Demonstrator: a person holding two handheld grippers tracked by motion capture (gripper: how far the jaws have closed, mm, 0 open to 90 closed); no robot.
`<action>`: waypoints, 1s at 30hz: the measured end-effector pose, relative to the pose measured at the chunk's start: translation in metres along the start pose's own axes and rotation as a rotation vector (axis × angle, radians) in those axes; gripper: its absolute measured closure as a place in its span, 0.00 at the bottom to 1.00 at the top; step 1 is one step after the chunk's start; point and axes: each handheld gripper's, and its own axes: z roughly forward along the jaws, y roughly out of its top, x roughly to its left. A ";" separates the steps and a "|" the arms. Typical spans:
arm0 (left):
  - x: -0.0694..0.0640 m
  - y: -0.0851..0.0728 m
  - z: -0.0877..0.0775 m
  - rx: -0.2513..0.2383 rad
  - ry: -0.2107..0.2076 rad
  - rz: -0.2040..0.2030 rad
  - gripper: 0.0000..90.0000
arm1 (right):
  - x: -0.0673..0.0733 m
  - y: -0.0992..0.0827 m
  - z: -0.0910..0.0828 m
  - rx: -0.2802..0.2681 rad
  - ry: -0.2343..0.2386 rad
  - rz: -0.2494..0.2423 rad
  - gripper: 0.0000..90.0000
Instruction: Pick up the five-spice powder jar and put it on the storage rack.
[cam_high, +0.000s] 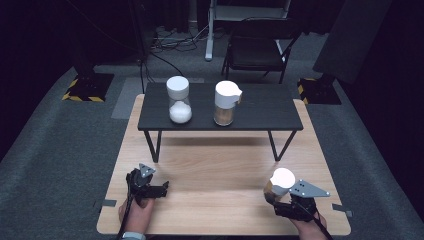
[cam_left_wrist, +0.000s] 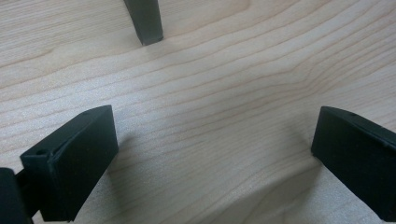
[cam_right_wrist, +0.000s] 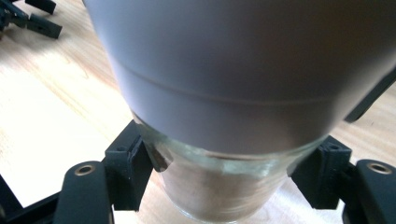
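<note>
Right gripper (cam_high: 276, 191) pinching a glass jar (cam_high: 280, 183) with white lid, brown powder inside; jar sits between its jaws, in front of the black shelf (cam_high: 260, 107), at its right end. Left gripper (cam_high: 159, 189) spread, nothing in it, in front of the shelf's left leg on the worktop (cam_high: 215, 170). Jars: three total, two on the shelf. Grippers: two.

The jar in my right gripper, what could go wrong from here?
1. The right gripper pinches the jar low on smooth glass, under its big white lid; being top-heavy, it might tilt or slip.
2. If it is headed for the black shelf, it could bump the shelf's edge or the brown-filled jar already standing there.
3. A tip might spill its brown contents, should the lid be loose.
</note>
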 end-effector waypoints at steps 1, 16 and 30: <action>0.000 0.000 0.000 0.000 0.000 0.000 0.00 | -0.001 0.002 0.000 -0.001 0.001 0.000 0.34; 0.000 0.000 0.000 -0.001 -0.001 0.001 0.00 | -0.015 0.034 0.005 -0.019 0.004 0.018 0.34; -0.001 -0.002 -0.001 -0.001 0.000 0.002 0.00 | -0.025 0.062 0.011 -0.046 -0.019 0.027 0.34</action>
